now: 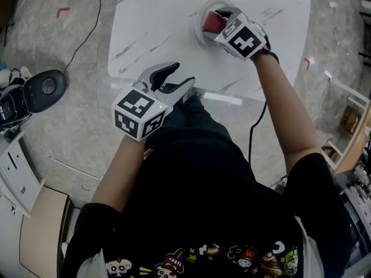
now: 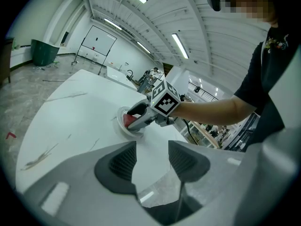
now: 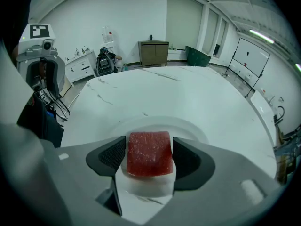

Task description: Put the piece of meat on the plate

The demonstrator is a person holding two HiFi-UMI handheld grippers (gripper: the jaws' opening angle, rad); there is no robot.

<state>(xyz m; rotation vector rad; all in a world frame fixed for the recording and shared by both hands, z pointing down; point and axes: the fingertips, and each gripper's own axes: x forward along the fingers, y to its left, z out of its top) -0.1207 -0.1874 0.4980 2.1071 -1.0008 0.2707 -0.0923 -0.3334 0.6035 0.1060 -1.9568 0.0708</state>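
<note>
Right gripper (image 3: 150, 155) over the plate (image 3: 155, 124), jaws apart either side of the piece of meat (image 3: 149, 149) lying flat mid-plate: best lift straight up, pads brushing neither flank; left gripper (image 2: 153, 161), jaws apart and empty, waits well off the plate.

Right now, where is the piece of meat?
The piece of meat lies on the white plate on the marble table, between the right gripper's open jaws; in the head view it is at upper centre.
</note>
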